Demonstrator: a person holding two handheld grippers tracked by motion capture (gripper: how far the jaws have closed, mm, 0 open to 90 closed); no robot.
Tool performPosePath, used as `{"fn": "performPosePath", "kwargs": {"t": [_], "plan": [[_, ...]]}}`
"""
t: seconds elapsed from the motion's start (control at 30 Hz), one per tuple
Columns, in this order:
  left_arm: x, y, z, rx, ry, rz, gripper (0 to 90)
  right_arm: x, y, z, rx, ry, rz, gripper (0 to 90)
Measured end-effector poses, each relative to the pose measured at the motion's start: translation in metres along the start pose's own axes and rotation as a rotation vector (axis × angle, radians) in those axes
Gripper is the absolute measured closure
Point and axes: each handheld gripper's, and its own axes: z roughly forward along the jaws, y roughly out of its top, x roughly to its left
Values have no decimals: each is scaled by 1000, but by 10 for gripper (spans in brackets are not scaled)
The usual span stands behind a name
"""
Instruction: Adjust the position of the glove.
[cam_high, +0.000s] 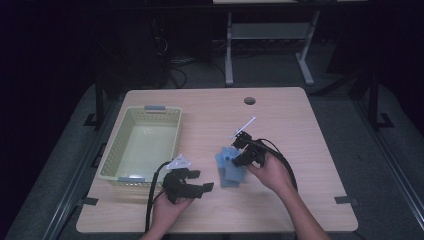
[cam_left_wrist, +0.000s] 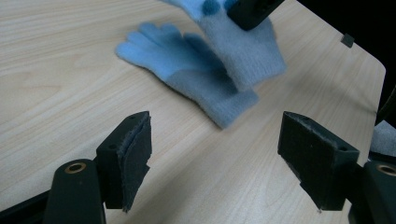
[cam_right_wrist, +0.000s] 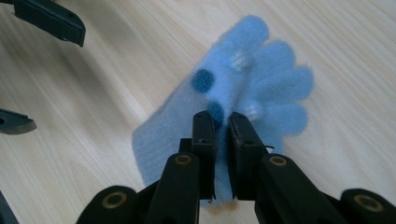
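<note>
Two light blue knit gloves lie near the table's middle. In the left gripper view one glove (cam_left_wrist: 187, 74) rests flat on the wood. The other glove (cam_left_wrist: 247, 46), with dark blue dots, overlaps it and is pinched at the top by a black jaw. My right gripper (cam_right_wrist: 223, 126) is shut on this dotted glove (cam_right_wrist: 252, 84), whose fingers fan out beyond the jaws. In the high view the right gripper (cam_high: 236, 160) sits over the gloves (cam_high: 229, 172). My left gripper (cam_high: 202, 180) stands open just left of them, its jaws (cam_left_wrist: 224, 154) wide apart with bare table between.
A pale green slatted basket (cam_high: 125, 150) with nothing visible inside stands at the table's left. The wooden table (cam_high: 300, 130) has a round cable hole (cam_high: 249, 100) near its far edge. Beyond it the floor is dark, with a desk frame and cables.
</note>
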Motion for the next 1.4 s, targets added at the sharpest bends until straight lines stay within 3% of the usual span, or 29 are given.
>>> {"fn": "performPosePath", "kwargs": {"t": [0.33, 0.73, 0.97, 1.07, 1.23, 1.3, 1.4], "plan": [[1, 0, 0, 4, -3, -5, 255, 6, 6, 10, 16, 8, -17, 820], [2, 0, 1, 1, -16, -15, 254, 5, 6, 32, 50, -19, -25, 790], [2, 0, 2, 1, -19, -18, 255, 5, 6, 32, 20, -6, -13, 692], [3, 0, 3, 7, -24, -27, 255, 3, 5, 27, -25, 4, 12, 706], [3, 0, 4, 9, -30, -44, 255, 2, 1, 38, -13, 13, 19, 793], [2, 1, 6, 2, -40, -63, 262, 2, -2, 49, 5, 26, 26, 795], [4, 2, 9, 1, -50, -97, 270, 0, -4, 47, -21, 43, 48, 763]]}}
